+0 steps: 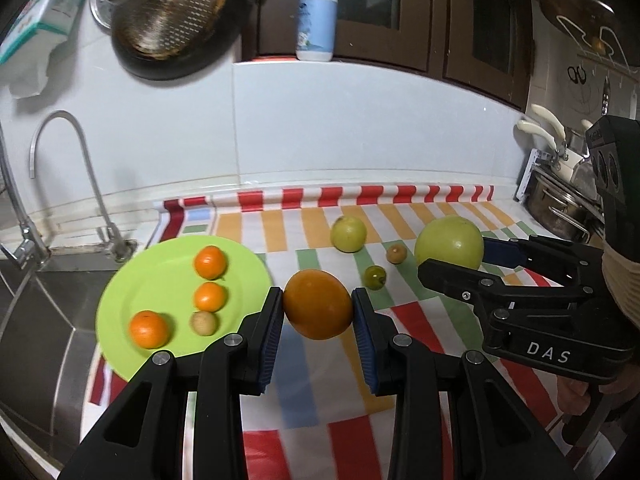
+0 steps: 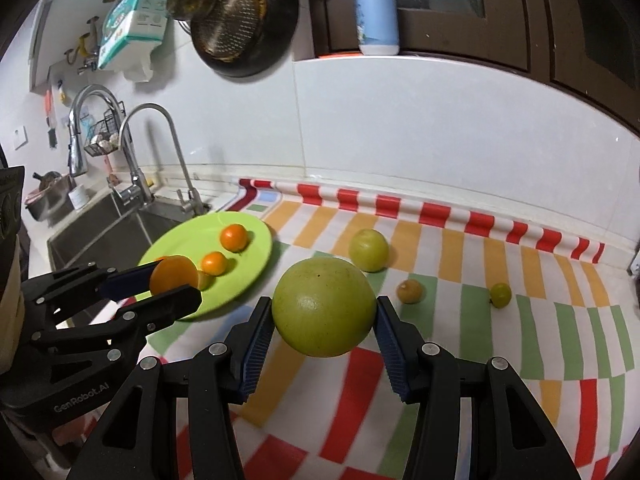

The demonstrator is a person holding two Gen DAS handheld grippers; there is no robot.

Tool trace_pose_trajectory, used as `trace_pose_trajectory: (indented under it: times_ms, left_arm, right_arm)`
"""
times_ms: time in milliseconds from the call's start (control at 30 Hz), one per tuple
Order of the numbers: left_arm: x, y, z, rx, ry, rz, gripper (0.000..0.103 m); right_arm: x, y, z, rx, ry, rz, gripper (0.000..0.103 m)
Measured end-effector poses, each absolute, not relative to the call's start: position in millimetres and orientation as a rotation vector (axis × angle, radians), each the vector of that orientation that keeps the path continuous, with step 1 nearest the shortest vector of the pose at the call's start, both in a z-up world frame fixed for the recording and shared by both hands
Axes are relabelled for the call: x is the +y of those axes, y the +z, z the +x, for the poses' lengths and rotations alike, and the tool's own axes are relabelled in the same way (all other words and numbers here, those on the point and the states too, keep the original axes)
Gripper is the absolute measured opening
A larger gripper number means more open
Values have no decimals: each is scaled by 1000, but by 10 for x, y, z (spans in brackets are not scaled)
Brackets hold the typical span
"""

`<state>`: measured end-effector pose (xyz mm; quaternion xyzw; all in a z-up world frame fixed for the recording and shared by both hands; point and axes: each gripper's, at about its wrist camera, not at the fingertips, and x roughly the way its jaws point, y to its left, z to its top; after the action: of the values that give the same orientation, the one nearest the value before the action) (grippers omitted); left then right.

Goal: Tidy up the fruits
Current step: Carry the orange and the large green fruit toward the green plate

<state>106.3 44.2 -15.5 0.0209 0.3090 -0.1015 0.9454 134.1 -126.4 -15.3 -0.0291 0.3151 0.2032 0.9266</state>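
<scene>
My left gripper (image 1: 318, 309) is clamping the orange (image 1: 318, 304) beside the green plate (image 1: 160, 276)'s right edge; my right gripper (image 2: 323, 311) is squeezing the big green fruit (image 2: 323, 306).

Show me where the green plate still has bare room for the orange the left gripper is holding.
The green plate is bare along its left side and far rim, left of the tangerines. Its near-right part is crowded: three tangerines and a small tan fruit. The left gripper holds the orange just right of the plate.
</scene>
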Motion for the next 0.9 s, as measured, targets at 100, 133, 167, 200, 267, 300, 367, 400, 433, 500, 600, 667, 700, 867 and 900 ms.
trace_pose_trajectory:
  times_ms: [100,133,167,200,267,300,367,400,433,500,600,667,700,867,900]
  left_arm:
    - [577,-103,1001,619,-200,42,34]
    - [618,-86,985,615,-198,42,34]
    - [663,-72,969,611,-196,43,34]
    - [722,-52,954,607,-193,45,34]
    - [825,-22,929,599,-187,49,34]
    - [876,-11,920,597,-185,49,34]
    - [969,5,904,593,-181,51,34]
    - [1021,12,899,592,-179,52,34]
    - [1069,15,897,591,-177,54,34]
    - [1176,20,897,592,-174,54,34]
    - [1340,32,901,589,-168,58,34]
    - [1455,32,907,589,-163,61,34]
    - [1521,29,916,589,-163,63,34]
    - [1767,-1,989,597,-161,69,34]
    - [1819,-13,1010,599,-161,71,34]
  right_arm:
    - [-1148,-116,1285,638,424,-56,51]
    - [-1099,-99,1267,634,427,-54,51]
    - [-1064,-89,1253,632,429,-53,51]
    - [-1010,-73,1238,629,430,-51,51]
    - [-925,-53,1216,623,433,-48,51]
    - [-871,-41,1204,620,435,-48,51]
    - [-775,-26,1189,614,437,-47,51]
    - [-720,-16,1183,612,439,-46,51]
    - [-662,-8,1177,610,442,-45,51]
    - [-546,-3,1177,608,444,-44,51]
    - [-376,-6,1190,608,448,-41,51]
    - [-292,-12,1195,608,450,-39,51]
    - [-223,-16,1202,609,452,-40,51]
    - [38,-44,1245,617,456,-39,51]
    - [105,-54,1263,619,457,-36,51]
